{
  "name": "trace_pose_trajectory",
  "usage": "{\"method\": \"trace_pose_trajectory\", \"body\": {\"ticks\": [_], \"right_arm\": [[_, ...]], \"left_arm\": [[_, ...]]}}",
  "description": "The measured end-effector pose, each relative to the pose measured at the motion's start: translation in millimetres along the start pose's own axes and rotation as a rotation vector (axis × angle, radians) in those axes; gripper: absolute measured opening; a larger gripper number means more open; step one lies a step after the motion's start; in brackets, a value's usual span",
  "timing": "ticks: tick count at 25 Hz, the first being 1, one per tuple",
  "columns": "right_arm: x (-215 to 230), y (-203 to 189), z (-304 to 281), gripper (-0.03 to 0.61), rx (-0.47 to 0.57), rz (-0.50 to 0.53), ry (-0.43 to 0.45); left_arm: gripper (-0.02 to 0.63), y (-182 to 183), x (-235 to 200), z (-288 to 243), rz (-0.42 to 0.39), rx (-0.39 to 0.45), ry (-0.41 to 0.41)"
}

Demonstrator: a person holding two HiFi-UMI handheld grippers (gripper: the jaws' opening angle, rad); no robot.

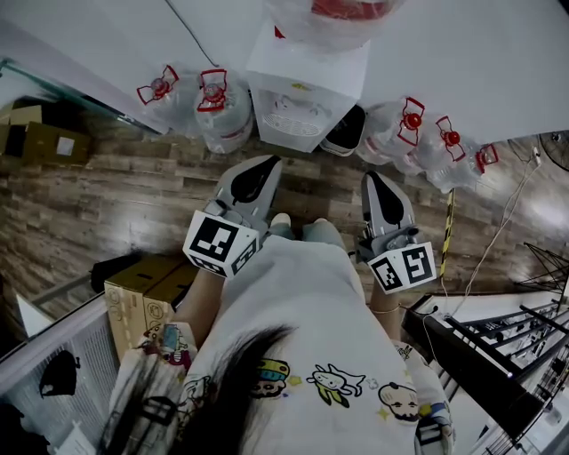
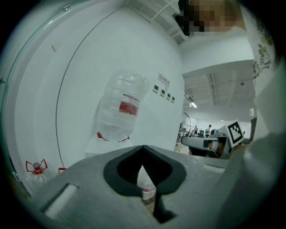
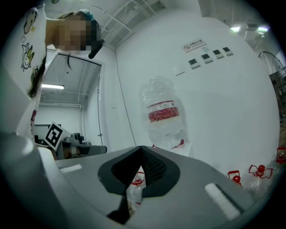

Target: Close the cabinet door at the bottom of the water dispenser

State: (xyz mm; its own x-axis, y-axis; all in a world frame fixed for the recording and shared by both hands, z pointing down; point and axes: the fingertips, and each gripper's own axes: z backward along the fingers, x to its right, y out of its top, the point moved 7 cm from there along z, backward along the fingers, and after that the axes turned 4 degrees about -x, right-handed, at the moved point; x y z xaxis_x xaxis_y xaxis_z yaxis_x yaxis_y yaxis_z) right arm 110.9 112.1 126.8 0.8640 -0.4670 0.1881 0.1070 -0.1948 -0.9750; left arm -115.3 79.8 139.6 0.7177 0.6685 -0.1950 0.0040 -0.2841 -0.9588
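Note:
The white water dispenser [image 1: 298, 98] stands against the wall, straight ahead, with a clear upturned bottle [image 1: 331, 12] on top. At its lower right a dark-lined door [image 1: 346, 131] stands swung out from the body. My left gripper [image 1: 269, 162] and right gripper [image 1: 370, 176] are held side by side, pointing at the dispenser, well short of it and touching nothing. Both are shut with nothing between the jaws. In the left gripper view the shut jaws [image 2: 143, 148] point toward the bottle [image 2: 121, 109]. In the right gripper view the shut jaws [image 3: 142, 148] point toward the same bottle [image 3: 163, 114].
Several water jugs with red caps flank the dispenser, at the left [image 1: 218, 108] and at the right [image 1: 404, 131]. Cardboard boxes sit at the near left [image 1: 142, 293] and far left [image 1: 44, 140]. A black metal rack [image 1: 484, 355] stands at the right, with a yellow-black strip [image 1: 447, 235] on the wooden floor.

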Motion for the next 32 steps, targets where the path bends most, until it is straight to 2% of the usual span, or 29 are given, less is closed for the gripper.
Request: {"method": "trace_pose_trajectory", "body": {"ticks": [32], "right_arm": [[-10, -5, 10, 0.009, 0.001, -0.021, -0.019]], "left_arm": [[-0.002, -7, 1, 10, -0.008, 0.008, -0.002]]}}
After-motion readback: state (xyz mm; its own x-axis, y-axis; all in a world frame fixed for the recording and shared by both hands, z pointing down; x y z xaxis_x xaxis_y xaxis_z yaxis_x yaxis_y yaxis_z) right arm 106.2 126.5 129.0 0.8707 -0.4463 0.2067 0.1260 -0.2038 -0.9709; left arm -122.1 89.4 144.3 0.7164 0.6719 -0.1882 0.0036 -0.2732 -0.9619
